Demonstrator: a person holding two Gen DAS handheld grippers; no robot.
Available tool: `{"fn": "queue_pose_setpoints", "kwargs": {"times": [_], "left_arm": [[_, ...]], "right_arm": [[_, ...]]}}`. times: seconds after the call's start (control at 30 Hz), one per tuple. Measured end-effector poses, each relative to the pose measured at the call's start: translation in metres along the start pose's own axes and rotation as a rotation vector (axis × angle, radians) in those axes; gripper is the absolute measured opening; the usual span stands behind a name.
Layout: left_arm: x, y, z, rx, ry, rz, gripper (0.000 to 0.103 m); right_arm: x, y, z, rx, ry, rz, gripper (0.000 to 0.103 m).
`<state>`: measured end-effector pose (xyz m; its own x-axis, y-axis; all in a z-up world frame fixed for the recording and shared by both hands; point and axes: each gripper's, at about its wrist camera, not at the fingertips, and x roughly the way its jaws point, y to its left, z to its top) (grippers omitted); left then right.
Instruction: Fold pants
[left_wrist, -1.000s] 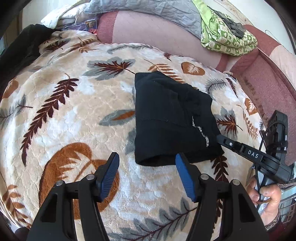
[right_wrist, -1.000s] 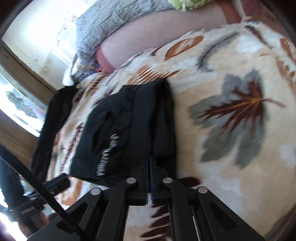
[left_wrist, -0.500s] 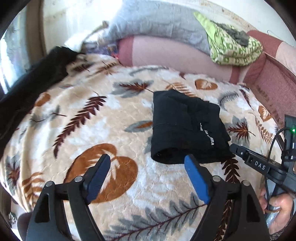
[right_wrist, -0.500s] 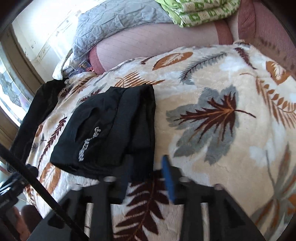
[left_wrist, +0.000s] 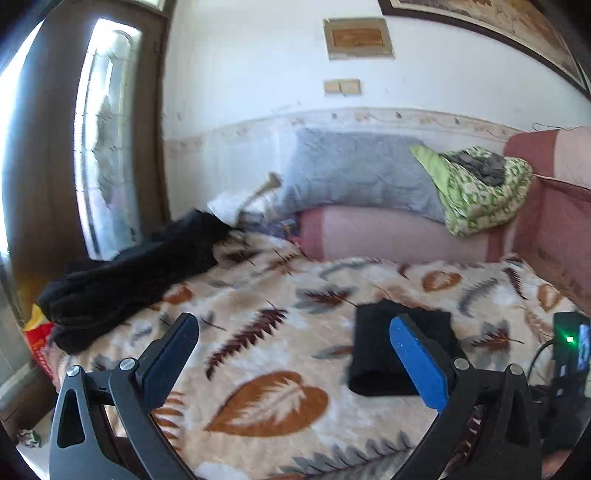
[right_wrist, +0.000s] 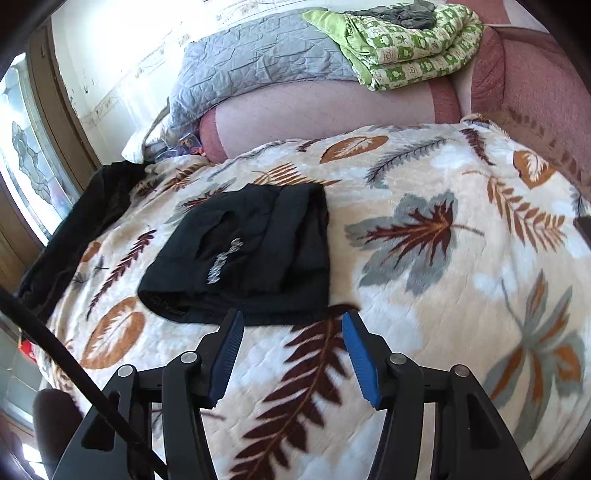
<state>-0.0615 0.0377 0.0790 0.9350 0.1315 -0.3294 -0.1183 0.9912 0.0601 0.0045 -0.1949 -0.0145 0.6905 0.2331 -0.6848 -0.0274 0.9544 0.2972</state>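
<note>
The black pants (right_wrist: 251, 254) lie folded into a compact rectangle on the leaf-patterned blanket (right_wrist: 424, 266), a pale logo on top. They also show in the left wrist view (left_wrist: 380, 350), partly behind a blue finger pad (left_wrist: 417, 365). My left gripper (left_wrist: 291, 354) is open and empty, raised above the blanket to the left of the pants. My right gripper (right_wrist: 291, 350) is open and empty, just in front of the near edge of the pants, not touching them.
A pile of black clothes (left_wrist: 136, 273) lies at the bed's left edge by the window. A grey quilt (left_wrist: 354, 177) and a green patterned blanket (left_wrist: 476, 188) rest on the pink bolster (left_wrist: 388, 236) at the back. The right gripper's body with a green light (left_wrist: 569, 343) sits at far right.
My right gripper opened, let go of the pants and drew back. My left gripper lifted and pulled away, tilting up toward the wall. The pants stay folded.
</note>
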Motion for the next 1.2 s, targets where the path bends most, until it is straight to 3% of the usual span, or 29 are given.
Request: {"fn": "queue_pose_setpoints", "kwargs": {"times": [0.07, 0.33, 0.4, 0.77, 1.2], "left_arm": [[0.008, -0.003, -0.003, -0.003, 0.063, -0.026, 0.103], [0.042, -0.019, -0.035, 0.067, 0.329, -0.006, 0.103], [0.044, -0.022, -0.043, 0.083, 0.359, -0.001, 0.103], [0.048, -0.039, -0.06, 0.159, 0.415, -0.016, 0.103], [0.053, -0.042, -0.07, 0.175, 0.472, -0.037, 0.103]], "right_arm": [[-0.003, 0.005, -0.007, -0.002, 0.005, 0.008, 0.063], [-0.006, 0.022, -0.026, -0.085, 0.009, -0.041, 0.069], [-0.004, 0.021, -0.026, -0.088, 0.014, -0.048, 0.07], [0.004, 0.019, -0.029, -0.093, 0.035, -0.068, 0.073], [0.005, 0.02, -0.03, -0.111, 0.033, -0.092, 0.076]]}}
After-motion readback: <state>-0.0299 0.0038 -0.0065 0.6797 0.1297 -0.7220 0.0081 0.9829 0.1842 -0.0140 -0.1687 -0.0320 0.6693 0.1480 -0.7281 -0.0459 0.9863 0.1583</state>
